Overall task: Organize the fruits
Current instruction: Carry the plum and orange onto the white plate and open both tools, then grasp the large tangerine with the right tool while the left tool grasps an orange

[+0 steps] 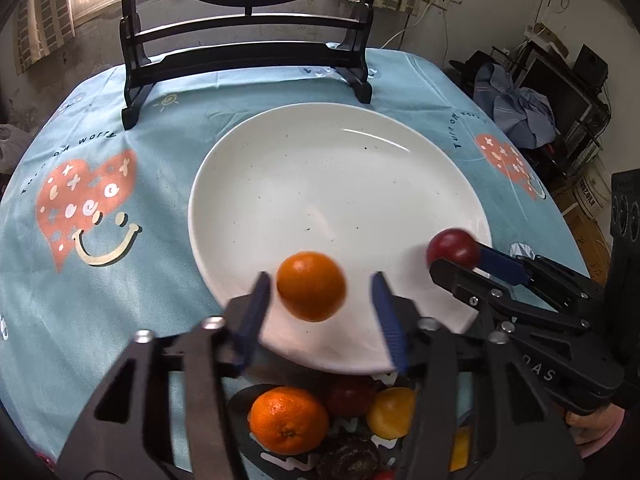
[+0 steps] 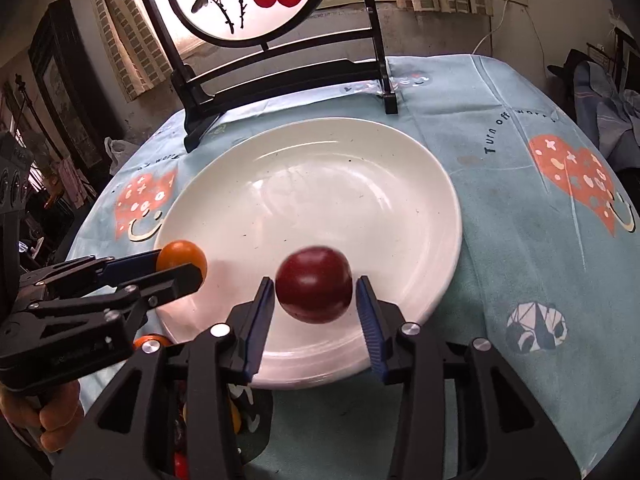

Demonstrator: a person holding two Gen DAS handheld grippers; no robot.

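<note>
A large white plate (image 1: 360, 152) lies mid-table; it also shows in the right wrist view (image 2: 320, 160). My left gripper (image 1: 320, 292) is open over the plate's near rim, and an orange (image 1: 311, 286) is blurred between its fingers with gaps on both sides. My right gripper (image 2: 316, 292) is open, with a dark red plum (image 2: 314, 284) blurred between its fingers over the plate. The plum (image 1: 452, 248) and right gripper (image 1: 460, 264) show at the plate's right edge in the left wrist view. The orange (image 2: 182, 258) and left gripper (image 2: 176, 268) show at the plate's left edge.
A pile of fruit lies below the plate's near rim: an orange (image 1: 288, 420), a yellow fruit (image 1: 392, 412), dark fruits. A black wooden stand (image 1: 248, 56) with a round painted panel stands behind the plate. The table has a blue patterned cloth (image 1: 120, 128). Clutter lies off the right edge.
</note>
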